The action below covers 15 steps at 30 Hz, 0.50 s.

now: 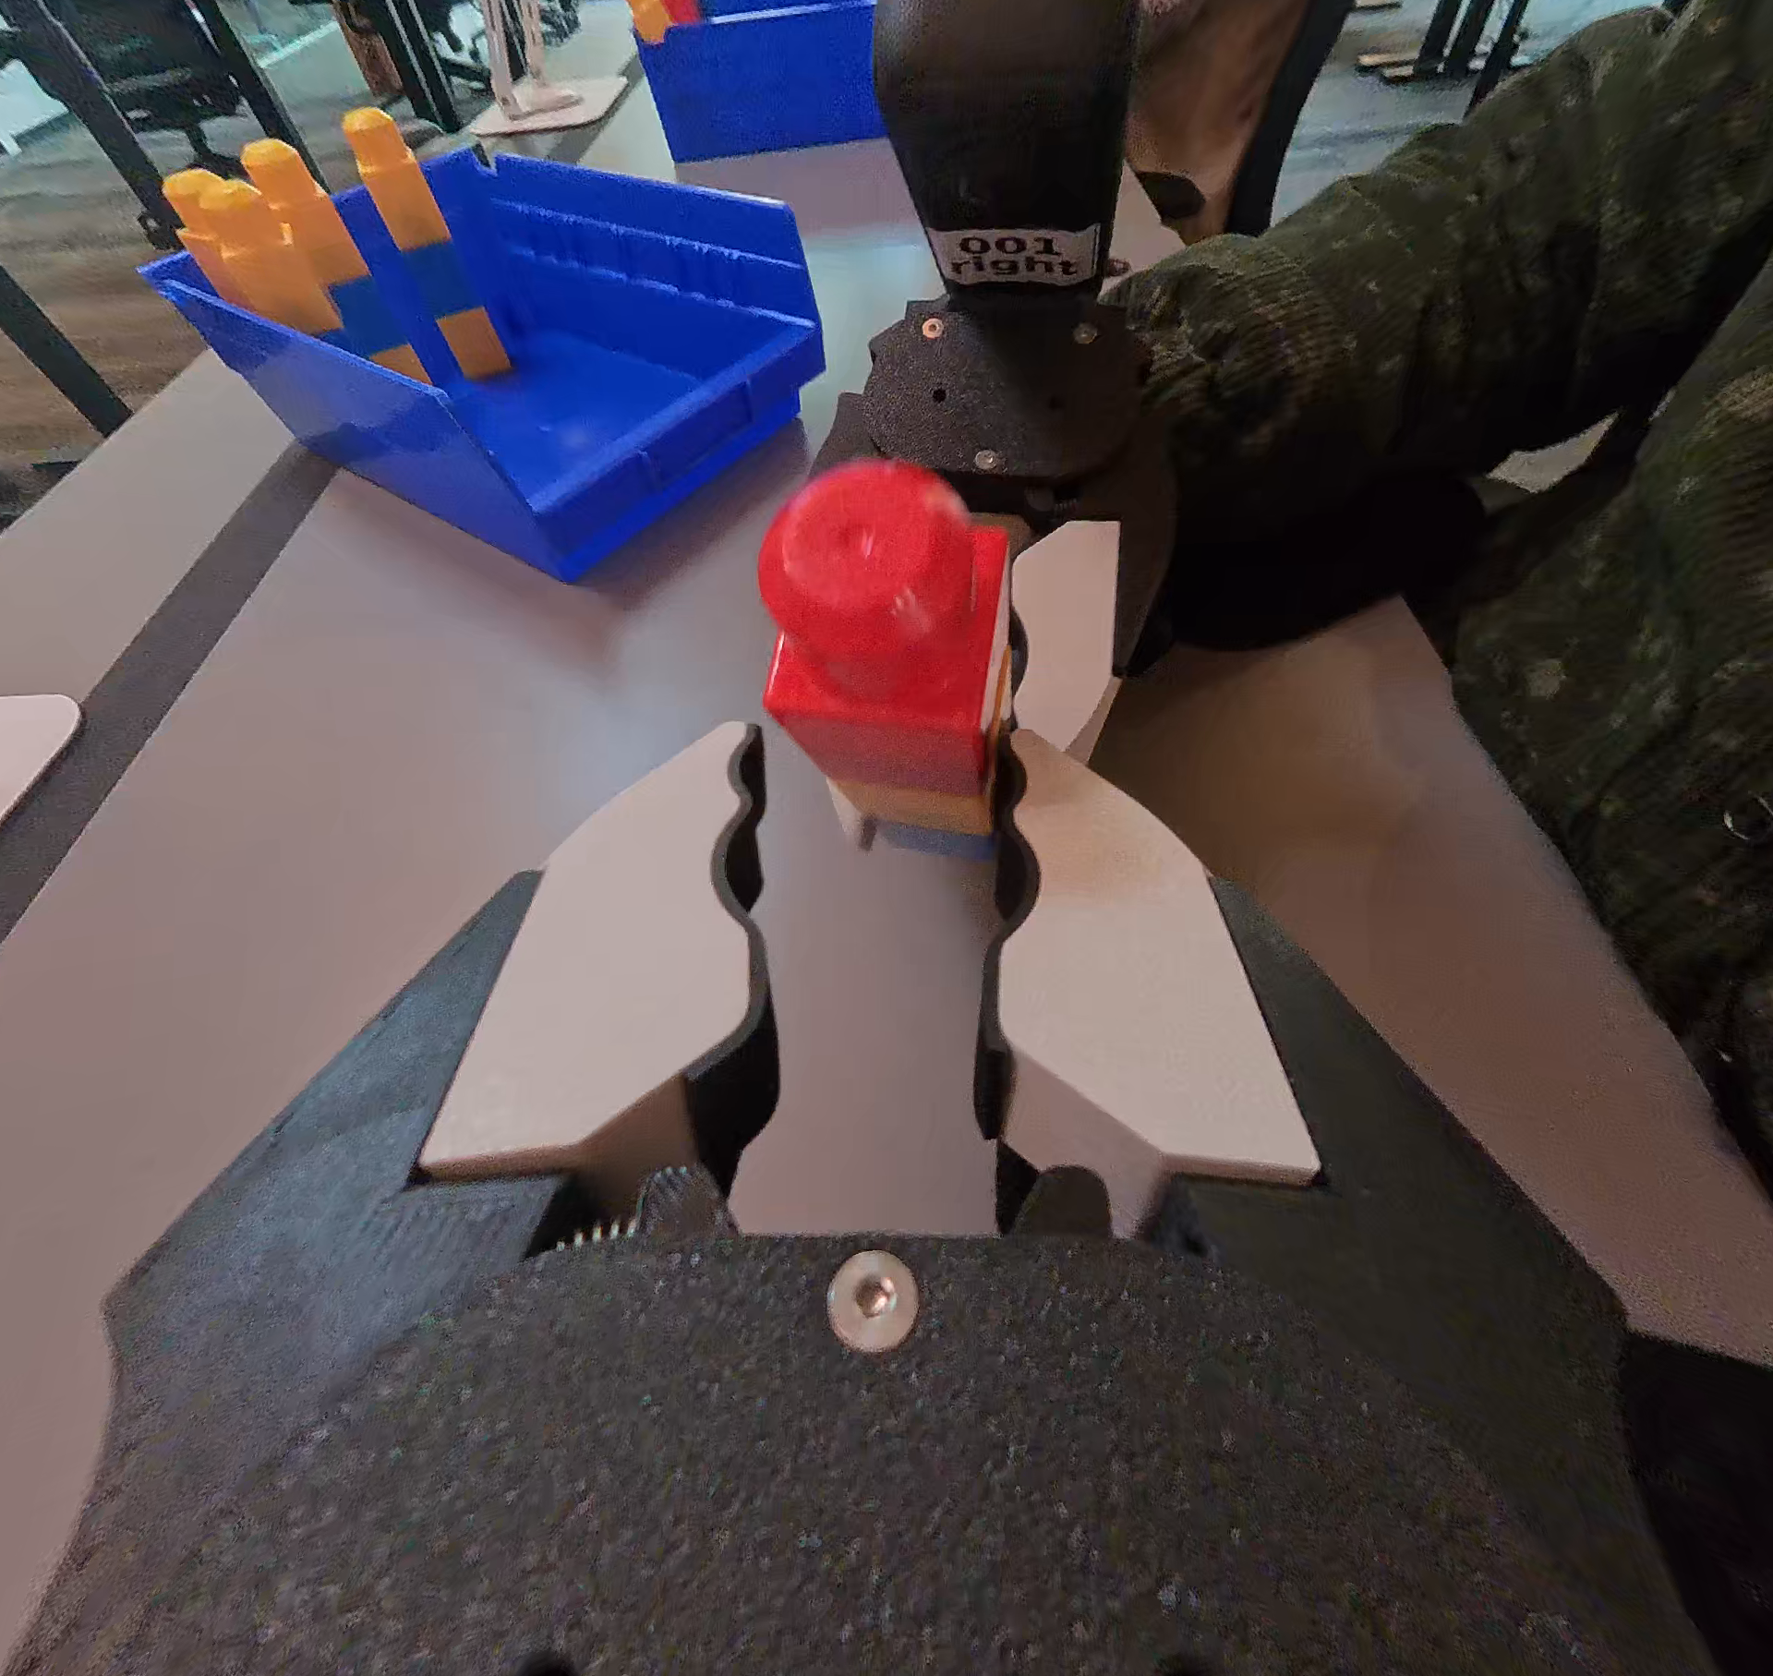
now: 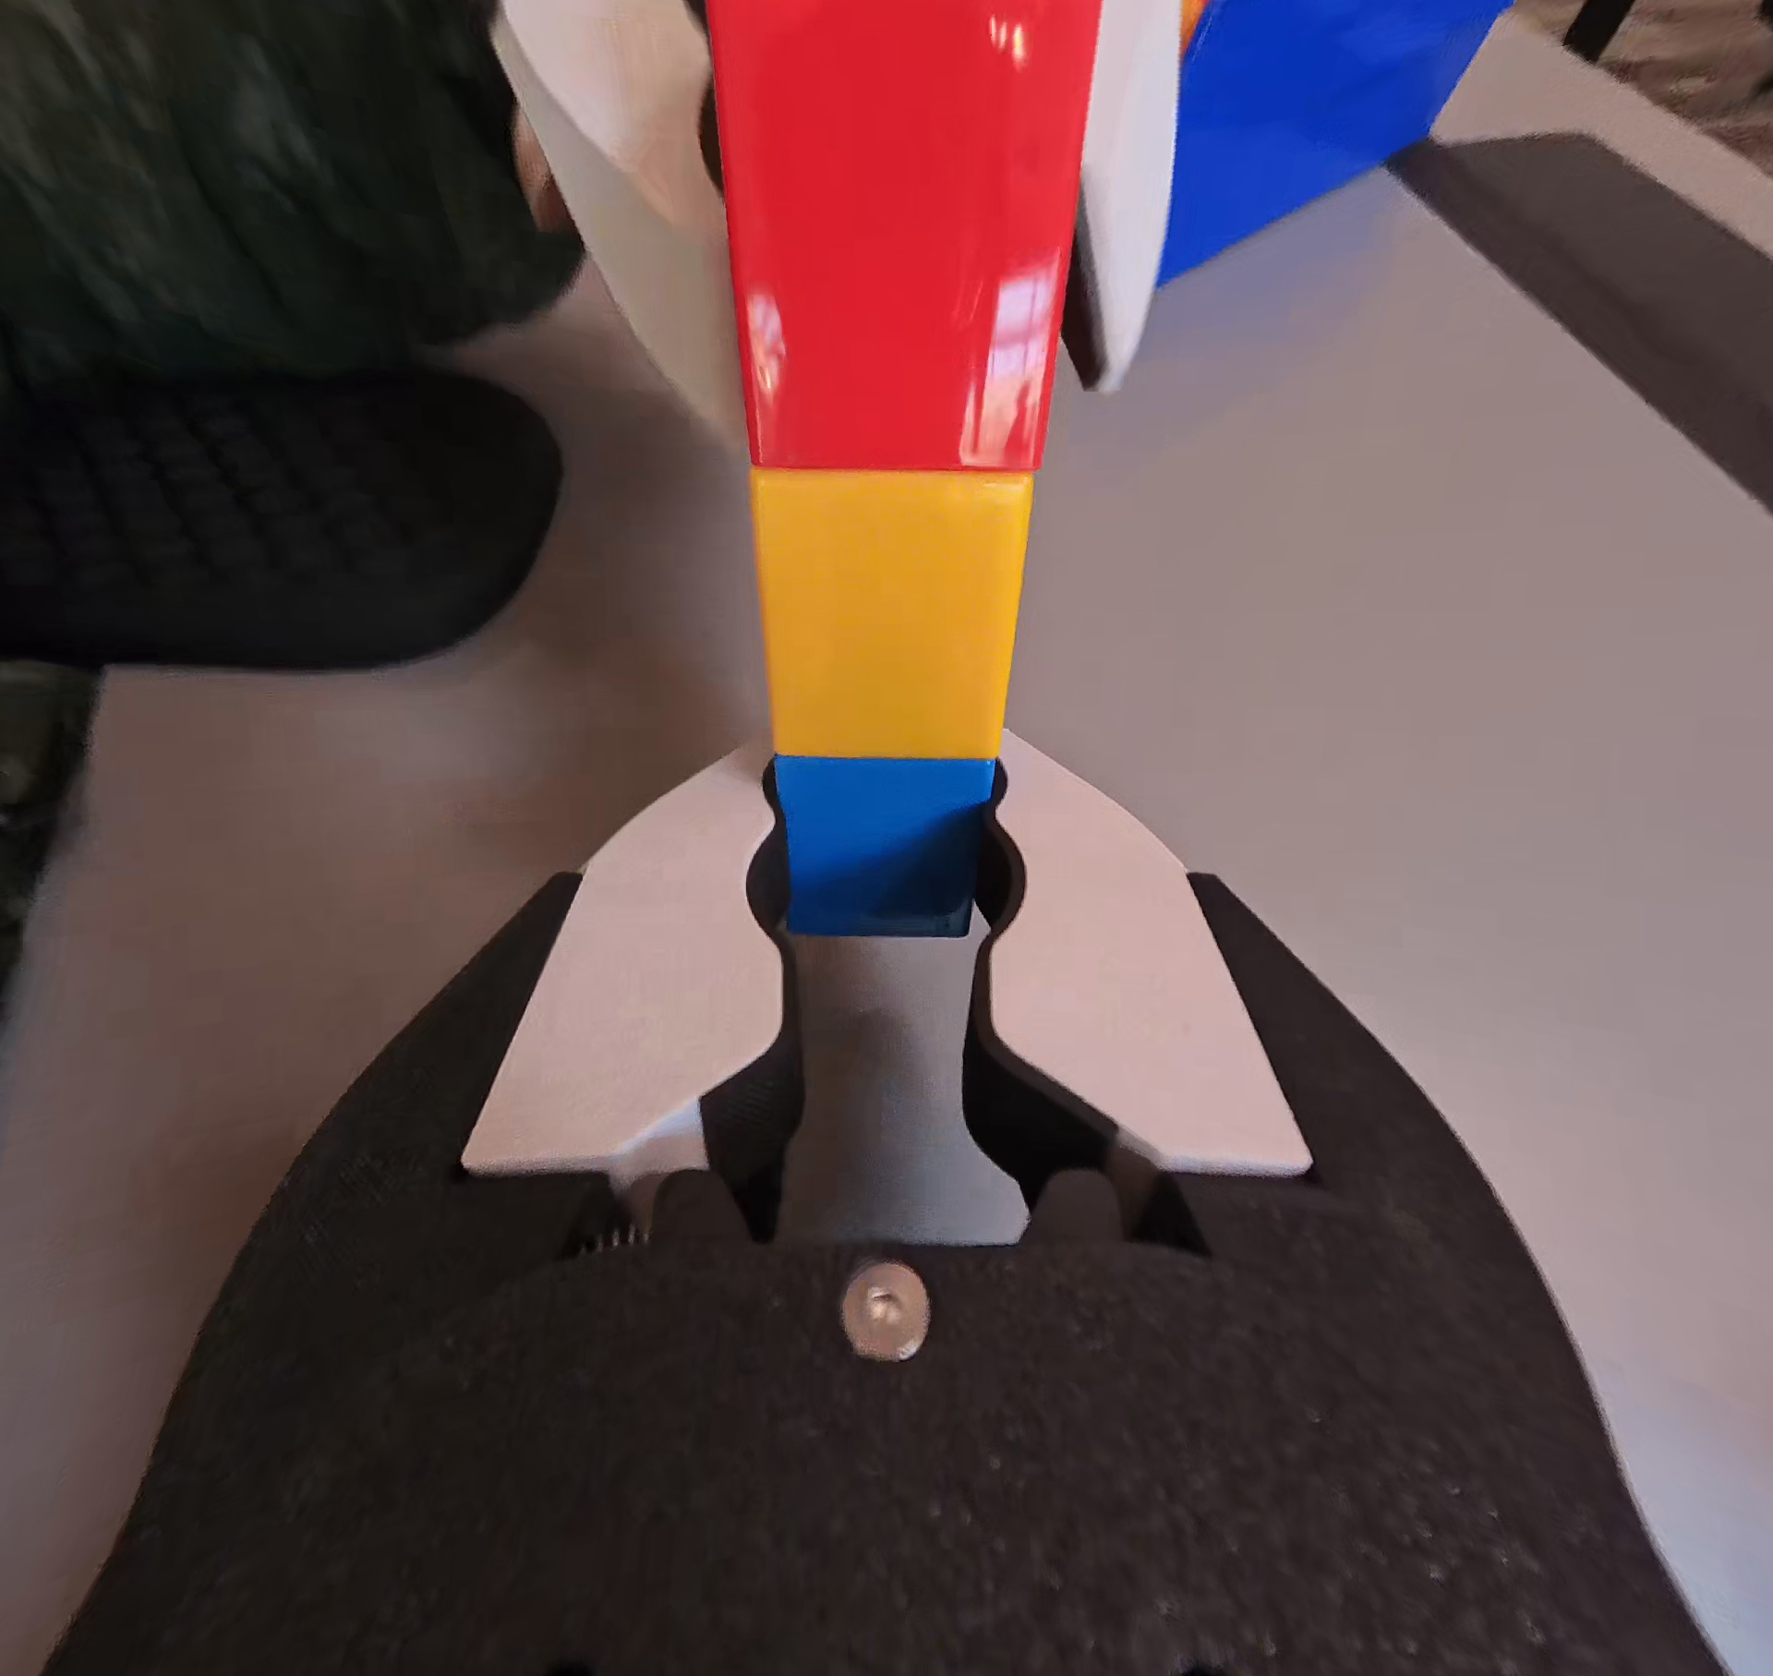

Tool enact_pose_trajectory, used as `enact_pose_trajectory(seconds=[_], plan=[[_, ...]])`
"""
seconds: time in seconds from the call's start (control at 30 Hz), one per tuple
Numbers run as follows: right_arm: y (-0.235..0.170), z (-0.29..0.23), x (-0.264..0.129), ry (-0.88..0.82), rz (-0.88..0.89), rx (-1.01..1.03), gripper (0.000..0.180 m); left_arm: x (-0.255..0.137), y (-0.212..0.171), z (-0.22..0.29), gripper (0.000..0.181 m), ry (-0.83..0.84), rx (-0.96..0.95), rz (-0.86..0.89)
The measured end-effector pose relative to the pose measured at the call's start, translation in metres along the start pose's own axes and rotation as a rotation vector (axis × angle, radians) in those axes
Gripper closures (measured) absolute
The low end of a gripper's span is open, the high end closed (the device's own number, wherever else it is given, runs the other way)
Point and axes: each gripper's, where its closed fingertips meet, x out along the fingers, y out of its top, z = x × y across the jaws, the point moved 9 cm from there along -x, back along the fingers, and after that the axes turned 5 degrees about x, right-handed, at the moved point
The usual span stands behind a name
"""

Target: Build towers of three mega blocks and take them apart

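A tower of three blocks, red (image 2: 902, 210) on yellow (image 2: 887, 613) on blue (image 2: 873, 824), is held between both grippers. My right gripper (image 2: 883, 795) is shut on the blue bottom block. In the left wrist view my left gripper (image 1: 883, 747) has its fingertips against both sides of the red top block (image 1: 883, 728), whose stud looks blurred. Its white fingers (image 2: 614, 143) flank the red block in the right wrist view. The right gripper's body (image 1: 998, 402) faces me across the tower.
A blue bin (image 1: 614, 469) at the left holds several yellow-and-blue towers (image 1: 384, 258). A second blue bin (image 1: 768, 85) stands farther back with a yellow and a red block. A gloved hand and green sleeve (image 1: 1295, 517) hold the right gripper. A blue bin (image 2: 1343, 95) with loose blocks sits behind the tower. The tips of one gripper are about 6 cm away from the tips of the other.
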Motion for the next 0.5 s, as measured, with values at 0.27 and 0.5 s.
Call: enact_pose_trajectory(seconds=[0.27,0.5], plan=[[0.006,-0.003,-0.007,0.077,0.114,0.059,0.144,0.026,-0.001,0.008,0.143,-0.062,-0.039,0.104],[0.004,0.003,-0.006,0.096,0.112,0.106,0.133,0.019,-0.004,0.003,0.143,-0.054,-0.076,0.042]])
